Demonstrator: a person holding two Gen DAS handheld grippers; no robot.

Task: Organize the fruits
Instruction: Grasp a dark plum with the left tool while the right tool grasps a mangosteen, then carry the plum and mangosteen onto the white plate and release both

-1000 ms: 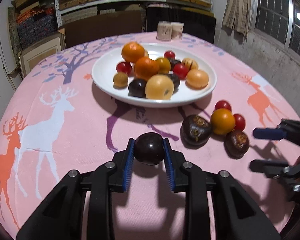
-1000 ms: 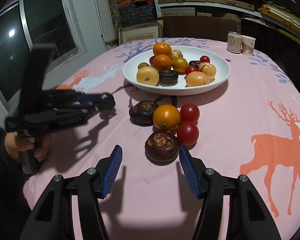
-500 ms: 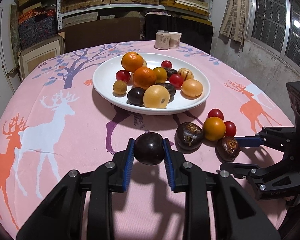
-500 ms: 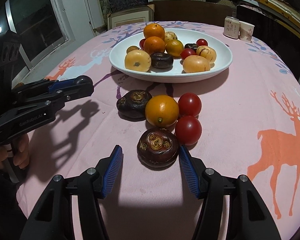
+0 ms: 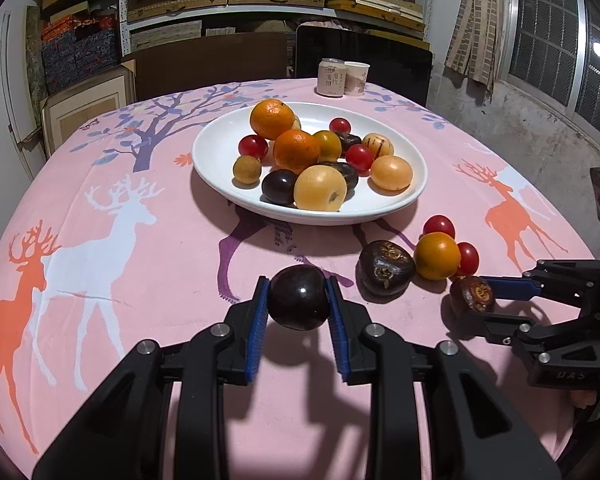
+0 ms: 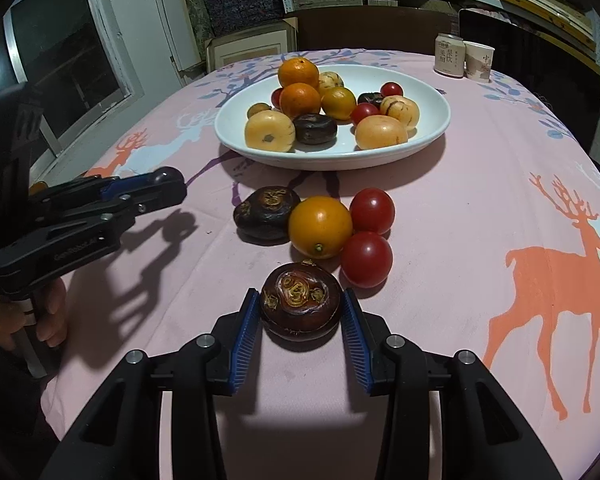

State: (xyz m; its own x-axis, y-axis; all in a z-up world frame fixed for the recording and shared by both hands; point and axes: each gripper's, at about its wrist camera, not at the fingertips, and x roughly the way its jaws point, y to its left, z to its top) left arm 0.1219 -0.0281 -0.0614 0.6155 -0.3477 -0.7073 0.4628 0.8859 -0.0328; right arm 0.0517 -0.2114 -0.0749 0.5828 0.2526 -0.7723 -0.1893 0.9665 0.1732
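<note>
Left wrist view: left gripper [image 5: 299, 303] was clamped on a dark round fruit [image 5: 299, 298], blue pads pressed on both its sides, held over the pink deer tablecloth [image 5: 112, 240] at the near edge. White plate [image 5: 216, 148] sat further back, centre, loaded with oranges, red tomatoes, yellow and dark fruits. Right of the held fruit, on the cloth: a dark wrinkled fruit [image 5: 386, 267], touching an orange fruit [image 5: 437, 255], with two red tomatoes [image 5: 439, 225] behind and right of it. Right gripper [image 5: 476, 300] came in from the right edge, fingers either side of a brown chestnut-like fruit [image 5: 471, 295]. A can [image 5: 331, 77] and a paper cup [image 5: 356, 78] stood at the far edge

Right wrist view: right gripper [image 6: 299, 312] had just been closing, brown chestnut-like fruit [image 6: 299, 300] between its fingers; a thin gap showed at each pad, so not yet clenched. Just beyond it lay the orange fruit [image 6: 320, 227], the dark wrinkled fruit [image 6: 266, 212] to its left, two red tomatoes [image 6: 371, 211] to its right, all touching. Plate [image 6: 432, 120] far centre. Left gripper [image 6: 156, 186] at the left edge, a hand [image 6: 46, 316] on its handle
</note>
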